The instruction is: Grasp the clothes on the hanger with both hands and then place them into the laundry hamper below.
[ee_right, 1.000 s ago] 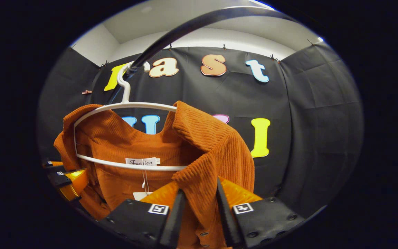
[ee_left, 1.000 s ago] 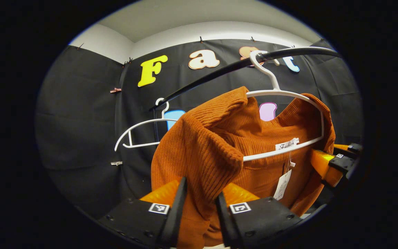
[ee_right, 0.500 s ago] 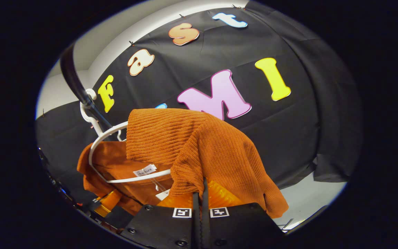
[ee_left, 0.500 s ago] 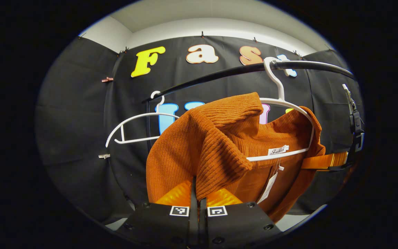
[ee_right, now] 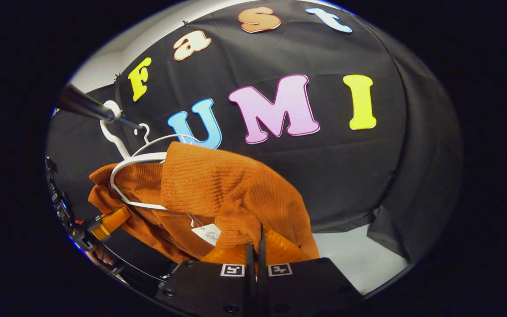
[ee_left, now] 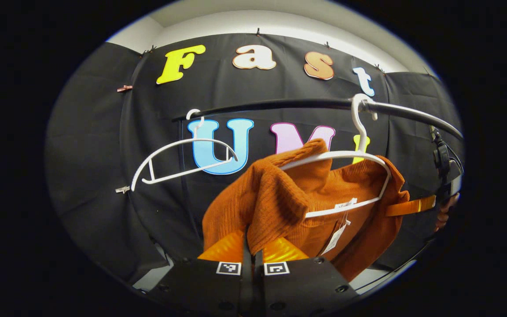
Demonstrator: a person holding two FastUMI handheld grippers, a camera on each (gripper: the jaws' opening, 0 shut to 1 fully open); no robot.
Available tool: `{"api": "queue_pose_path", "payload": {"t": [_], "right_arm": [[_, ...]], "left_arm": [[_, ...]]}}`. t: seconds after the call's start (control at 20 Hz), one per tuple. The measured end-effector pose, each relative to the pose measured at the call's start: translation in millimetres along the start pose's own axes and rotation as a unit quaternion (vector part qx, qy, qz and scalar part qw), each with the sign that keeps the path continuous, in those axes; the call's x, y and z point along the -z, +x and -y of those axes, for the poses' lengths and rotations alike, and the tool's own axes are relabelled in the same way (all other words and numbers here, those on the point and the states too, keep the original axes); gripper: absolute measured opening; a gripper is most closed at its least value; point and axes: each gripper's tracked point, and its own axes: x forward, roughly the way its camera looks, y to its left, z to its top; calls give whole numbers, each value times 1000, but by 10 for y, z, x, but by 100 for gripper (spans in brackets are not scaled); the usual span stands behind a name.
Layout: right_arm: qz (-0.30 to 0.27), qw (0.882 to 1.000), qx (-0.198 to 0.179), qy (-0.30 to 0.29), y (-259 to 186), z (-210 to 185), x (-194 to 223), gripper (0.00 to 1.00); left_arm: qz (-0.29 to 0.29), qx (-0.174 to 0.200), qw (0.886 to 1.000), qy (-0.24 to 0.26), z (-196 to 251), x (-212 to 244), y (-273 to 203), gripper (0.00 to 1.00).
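An orange ribbed sweater [ee_left: 280, 198] hangs half off a white hanger [ee_left: 346, 156] hooked on a black rail [ee_left: 280, 104]. My left gripper [ee_left: 252, 246] is shut on one shoulder of the sweater, pulled clear of the hanger's end. In the right gripper view the same sweater [ee_right: 218, 185] drapes from the white hanger [ee_right: 126, 163], and my right gripper [ee_right: 255, 246] is shut on its other shoulder. The right gripper [ee_left: 412, 206] also shows at the far right of the left gripper view, and the left gripper [ee_right: 108, 222] at the lower left of the right gripper view.
A second, bare white hanger [ee_left: 178, 156] hangs on the rail to the left. A white paper tag [ee_left: 335, 237] dangles inside the sweater's neck. Pale floor [ee_right: 350, 259] shows below the cloth wall. A hand [ee_left: 445, 211] holds the right gripper.
Both grippers went from open around the shoulders to shut on them. Both then pulled back and down, dragging the sweater's shoulders off the hanger's ends.
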Motion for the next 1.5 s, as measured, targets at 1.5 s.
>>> {"api": "queue_pose_path", "payload": {"t": [1.5], "right_arm": [[48,989,-112,79,283,-732,1244,5]], "left_arm": [[-74,2,997,-5,-360,1411,-73,5]]}}
